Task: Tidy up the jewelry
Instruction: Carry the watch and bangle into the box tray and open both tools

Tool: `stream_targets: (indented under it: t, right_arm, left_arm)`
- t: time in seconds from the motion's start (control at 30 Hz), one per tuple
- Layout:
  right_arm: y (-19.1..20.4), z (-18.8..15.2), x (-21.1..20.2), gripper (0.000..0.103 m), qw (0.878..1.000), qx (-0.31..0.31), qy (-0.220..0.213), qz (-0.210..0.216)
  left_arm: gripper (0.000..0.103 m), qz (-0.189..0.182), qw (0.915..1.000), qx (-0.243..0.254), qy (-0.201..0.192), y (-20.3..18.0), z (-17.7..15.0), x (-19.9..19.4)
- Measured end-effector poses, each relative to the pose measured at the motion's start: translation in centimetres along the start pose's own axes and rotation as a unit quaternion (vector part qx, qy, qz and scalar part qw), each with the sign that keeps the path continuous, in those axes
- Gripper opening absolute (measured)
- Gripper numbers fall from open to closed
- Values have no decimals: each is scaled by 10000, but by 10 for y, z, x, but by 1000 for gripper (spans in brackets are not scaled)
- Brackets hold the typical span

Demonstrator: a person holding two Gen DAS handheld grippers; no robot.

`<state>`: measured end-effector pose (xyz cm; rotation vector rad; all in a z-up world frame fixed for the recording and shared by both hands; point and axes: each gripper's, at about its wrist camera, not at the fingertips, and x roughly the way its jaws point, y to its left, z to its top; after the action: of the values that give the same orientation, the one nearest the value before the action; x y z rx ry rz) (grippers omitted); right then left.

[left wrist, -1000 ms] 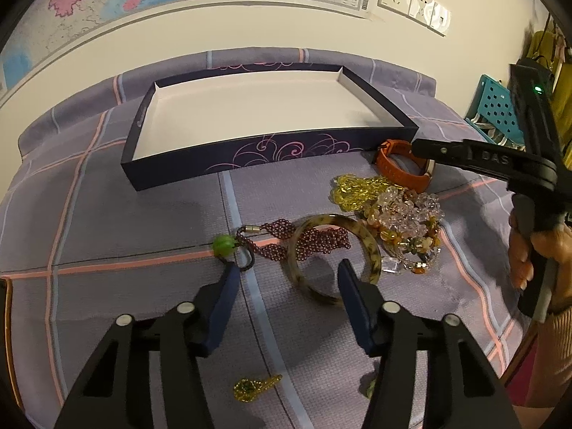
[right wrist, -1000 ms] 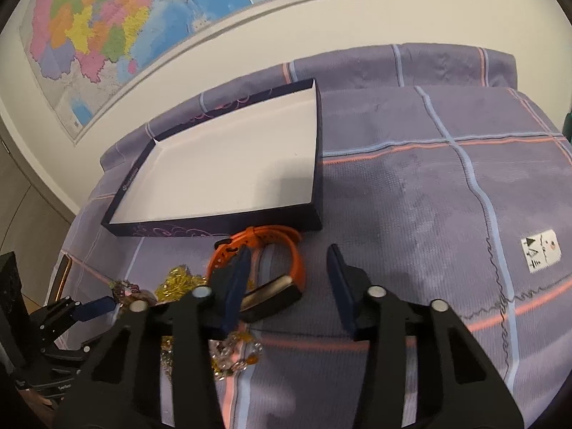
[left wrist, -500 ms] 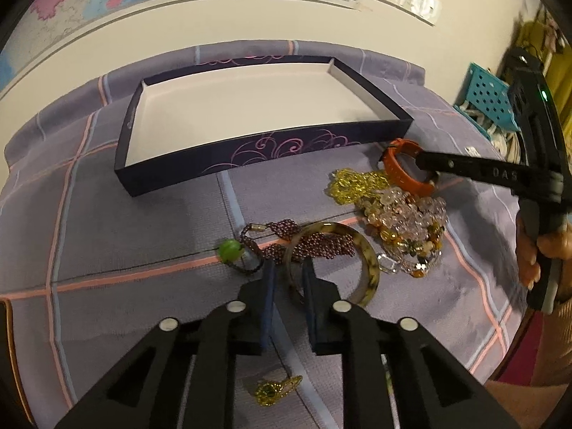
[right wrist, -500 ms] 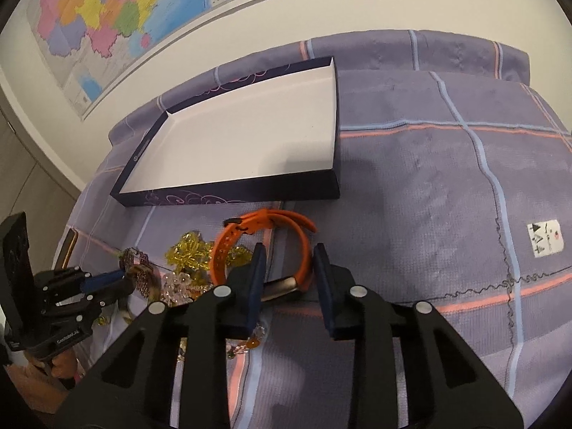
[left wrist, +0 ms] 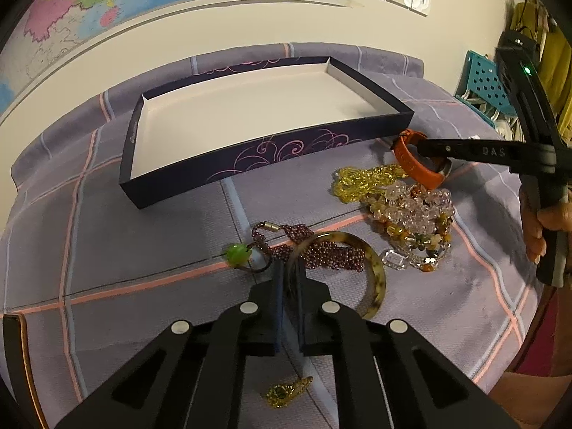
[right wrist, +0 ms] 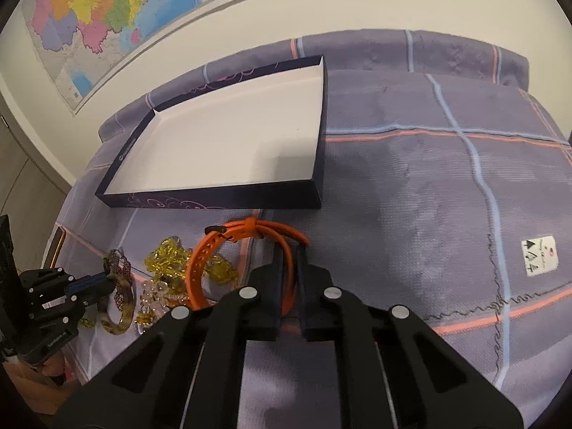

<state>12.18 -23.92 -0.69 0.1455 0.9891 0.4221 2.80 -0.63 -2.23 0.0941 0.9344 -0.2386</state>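
My left gripper (left wrist: 289, 268) has its jaws closing tight on the near rim of a tortoiseshell bangle (left wrist: 376, 279), pads pressing on it. The bangle lies over a purple beaded bracelet (left wrist: 321, 254) with a green bead (left wrist: 237, 253). My right gripper (right wrist: 289, 258) is closing the same way on an orange watch strap (right wrist: 200, 268), its band pinched between the pads. Both grippers sit just in front of the shallow dark box (left wrist: 250, 164), whose white inside holds nothing. The right wrist view shows the left gripper (right wrist: 107, 279) with the bangle (right wrist: 123, 316) at lower left.
Yellow beads (left wrist: 361, 182) and a heap of clear and amber beads (left wrist: 414, 211) lie between the two grippers. A small gold brooch (left wrist: 286, 391) rests under my left gripper. A checked purple cloth (right wrist: 429, 196) covers the table; a wall with a map stands behind.
Both grippers went from open to shut without shifting place. The left closed on the bangle's rim, the right on the orange strap.
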Motion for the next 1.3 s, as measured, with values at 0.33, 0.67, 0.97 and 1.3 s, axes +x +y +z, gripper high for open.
stream_targets:
  t: [0.33, 0.67, 0.97, 1.3]
  right_arm:
    - [9, 6, -35, 7, 9984, -41, -516, 210]
    - [27, 39, -36, 7, 9965, -180, -754, 310]
    - [40, 80, -11, 7, 9964, -245, -753, 296]
    - [46, 118, 31, 7, 9977, -147, -602, 269]
  left_arm:
    - [5, -330, 9985, -209, -379, 16, 18, -29]
    - [5, -214, 9961, -386, -769, 37, 59, -42]
    - [5, -107, 9947, -566, -847, 62, 96, -28]
    - [5, -28, 9955, -628, -711, 74, 126, -2]
